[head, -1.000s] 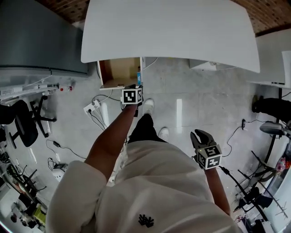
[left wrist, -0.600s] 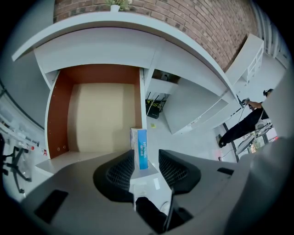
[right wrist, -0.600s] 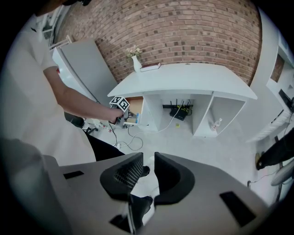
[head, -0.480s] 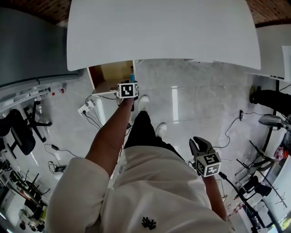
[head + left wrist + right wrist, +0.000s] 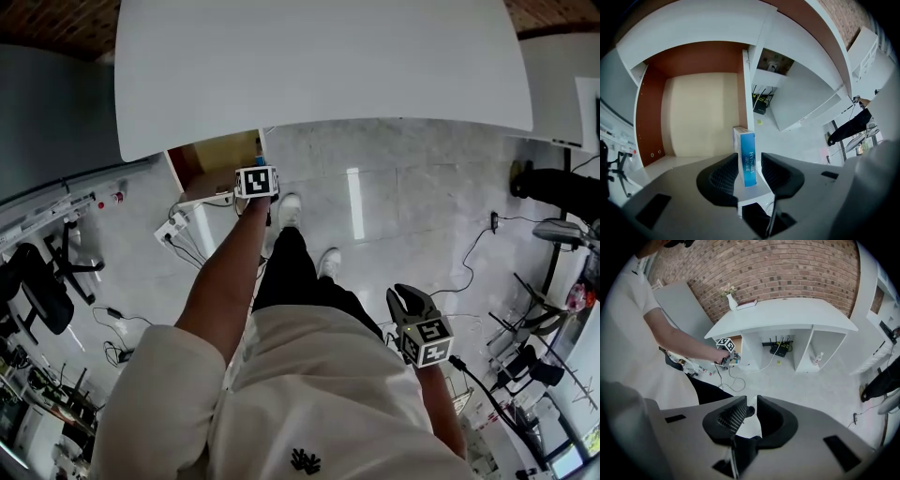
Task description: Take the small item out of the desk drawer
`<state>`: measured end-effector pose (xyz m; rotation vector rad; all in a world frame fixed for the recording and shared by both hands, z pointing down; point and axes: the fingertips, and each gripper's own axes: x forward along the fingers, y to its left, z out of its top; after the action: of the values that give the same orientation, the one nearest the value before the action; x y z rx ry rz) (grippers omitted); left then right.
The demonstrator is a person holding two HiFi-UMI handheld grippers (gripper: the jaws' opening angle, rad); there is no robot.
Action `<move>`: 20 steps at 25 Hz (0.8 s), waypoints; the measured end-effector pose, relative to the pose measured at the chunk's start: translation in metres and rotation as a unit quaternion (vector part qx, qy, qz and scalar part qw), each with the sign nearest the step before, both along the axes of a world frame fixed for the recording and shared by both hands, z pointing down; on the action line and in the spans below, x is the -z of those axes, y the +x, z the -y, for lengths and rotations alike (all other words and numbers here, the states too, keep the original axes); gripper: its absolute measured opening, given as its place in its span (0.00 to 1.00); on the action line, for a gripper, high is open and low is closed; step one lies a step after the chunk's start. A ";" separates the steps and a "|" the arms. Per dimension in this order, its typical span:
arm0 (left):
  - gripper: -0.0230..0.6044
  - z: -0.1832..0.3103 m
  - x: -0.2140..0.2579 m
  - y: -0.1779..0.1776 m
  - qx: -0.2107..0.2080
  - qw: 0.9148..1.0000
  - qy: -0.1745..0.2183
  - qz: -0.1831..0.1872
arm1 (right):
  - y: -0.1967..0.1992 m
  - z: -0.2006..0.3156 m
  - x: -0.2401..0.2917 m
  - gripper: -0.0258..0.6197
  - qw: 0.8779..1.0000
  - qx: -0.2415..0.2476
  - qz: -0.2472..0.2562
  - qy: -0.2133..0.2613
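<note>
One blue "HYNAUT" box (image 5: 746,161) between closing jaws of left gripper (image 5: 750,165), ungripped | right gripper (image 5: 751,401) part-open, empty

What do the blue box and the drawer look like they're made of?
Blue box: probably printed cardboard, slightly glossy, judging by its sharp folded edges and white lettering.
Drawer: likely laminated board, with matte reddish-brown walls, a pale flat floor and white front edges.

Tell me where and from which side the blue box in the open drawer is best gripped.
Probably across the two broad faces of the blue box, coming down at the front of the drawer. It stands upright by the right wall, thin edge toward the left gripper, whose closing fingers flank it.
</note>
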<state>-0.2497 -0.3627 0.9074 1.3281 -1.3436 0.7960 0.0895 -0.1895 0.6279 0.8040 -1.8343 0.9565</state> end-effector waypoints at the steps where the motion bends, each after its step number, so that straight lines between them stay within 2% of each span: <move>1: 0.28 0.000 -0.002 0.000 0.000 1.000 -0.004 0.000 | 0.001 -0.001 -0.001 0.18 1.000 -0.001 -0.001 -0.002; 4: 0.22 -0.003 -0.014 0.002 0.005 1.000 -0.018 -0.010 | 0.004 -0.001 -0.003 0.18 1.000 -0.005 -0.002 -0.004; 16: 0.20 0.000 0.010 -0.004 0.022 1.000 -0.002 0.003 | 0.010 0.000 -0.005 0.18 1.000 -0.016 0.016 0.010; 20: 0.20 0.000 0.036 -0.004 0.018 1.000 0.011 0.013 | 0.013 -0.002 -0.004 0.18 0.999 -0.018 0.027 0.020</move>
<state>-0.2542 -0.3628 0.8715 1.3120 -1.3971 0.7783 0.1022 -0.1878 0.6316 0.8457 -1.8958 0.9753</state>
